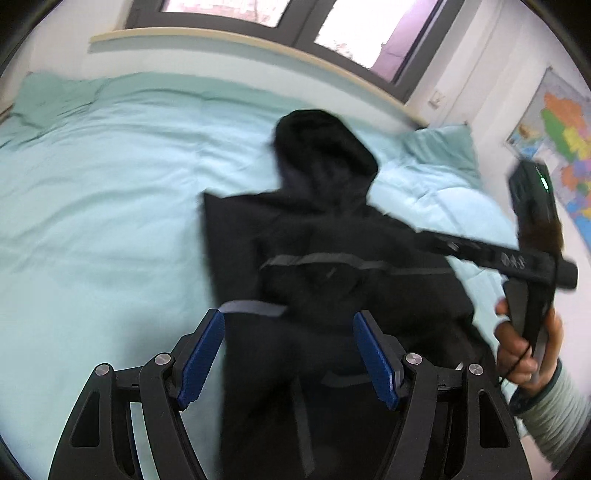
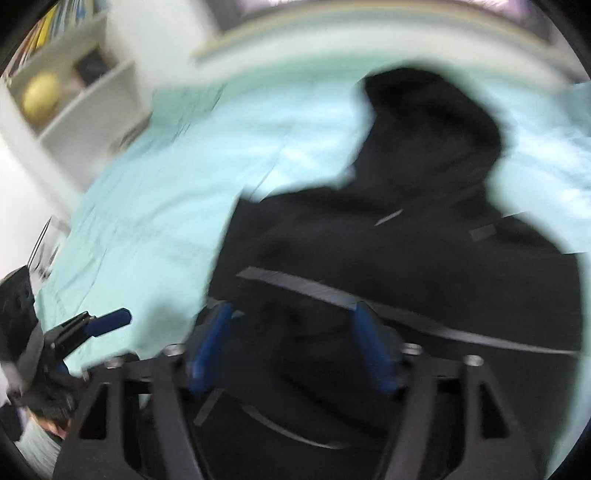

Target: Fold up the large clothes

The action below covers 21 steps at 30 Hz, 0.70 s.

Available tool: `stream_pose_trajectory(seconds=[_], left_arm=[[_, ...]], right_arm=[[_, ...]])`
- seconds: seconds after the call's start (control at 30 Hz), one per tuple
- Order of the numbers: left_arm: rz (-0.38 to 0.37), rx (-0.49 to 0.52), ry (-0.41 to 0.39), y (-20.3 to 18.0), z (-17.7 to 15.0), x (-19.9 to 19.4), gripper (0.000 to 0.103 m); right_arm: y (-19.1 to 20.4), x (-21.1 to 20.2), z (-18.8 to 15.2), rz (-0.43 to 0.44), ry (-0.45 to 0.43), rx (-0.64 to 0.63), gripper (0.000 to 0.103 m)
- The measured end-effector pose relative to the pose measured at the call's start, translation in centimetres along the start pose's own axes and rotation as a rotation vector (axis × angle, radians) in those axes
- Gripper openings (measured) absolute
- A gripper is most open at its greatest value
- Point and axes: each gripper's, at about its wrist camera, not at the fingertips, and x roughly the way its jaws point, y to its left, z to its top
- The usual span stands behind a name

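A black hooded jacket (image 1: 332, 240) with grey tape strips lies spread on a light turquoise bed (image 1: 110, 206), hood pointing toward the window. My left gripper (image 1: 288, 354) is open above the jacket's lower part, its blue pads (image 1: 207, 354) apart, holding nothing. My right gripper (image 2: 295, 343) is open too, hovering over the jacket (image 2: 406, 258) in the blurred right wrist view. The right gripper's body (image 1: 532, 258) shows at the right in the left wrist view, held by a hand. The left gripper's fingers (image 2: 107, 321) show at the lower left of the right wrist view.
A turquoise pillow (image 1: 439, 151) lies at the bed's far right corner. A window (image 1: 332, 26) and sill run behind the bed. A map (image 1: 561, 140) hangs on the right wall. A white shelf (image 2: 74, 85) with a yellow ball stands left of the bed.
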Motion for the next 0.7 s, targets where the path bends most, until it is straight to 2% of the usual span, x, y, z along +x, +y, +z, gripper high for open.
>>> stream_pose_trajectory(seconds=[0.07,0.13,0.27,0.33,0.37,0.4,0.47,0.57,0.63,0.7], left_arm=[[-0.006,0.012,0.017,-1.2,1.4,2.4,0.074],[0.002,0.024,0.032,-2.2,1.9,4.7,0.074],[0.081,0.05,0.087,-3.1,1.6,9.4,0.074],[0.168,0.043,0.128,-2.6,1.0,11.9,0.074],[0.215,0.027,0.163,-2.0,0.6,13.0,0.074],[0.212,-0.004,0.198,-1.2,0.2,14.1,0.074],[0.193,-0.03,0.195,-0.7,0.0,14.4,0.074],[0.239,0.022,0.197,-2.2,0.5,13.8,0.073],[0.198,0.027,0.188,-3.1,0.9,12.3,0.071],[0.126,0.035,0.134,-4.0,0.9,9.7,0.071]], right_arm=[[-3.5,-1.5,-0.4,-0.1,-0.011,0.039,0.073],[-7.0,-1.5,-1.4,-0.183,0.015,0.11,0.073],[-11.1,0.7,-4.1,-0.222,0.096,0.219,0.073],[-12.4,2.4,-5.7,-0.244,0.14,0.237,0.072],[-13.5,2.7,-6.3,-0.245,0.15,0.242,0.069],[-14.1,3.3,-6.9,-0.252,0.163,0.242,0.065],[-14.9,4.1,-7.7,-0.267,0.188,0.225,0.062],[-14.5,4.3,-7.5,-0.304,0.204,0.155,0.062],[-14.0,3.0,-7.0,-0.276,0.193,0.134,0.062],[-13.3,-0.3,-6.7,-0.206,0.113,0.116,0.062]])
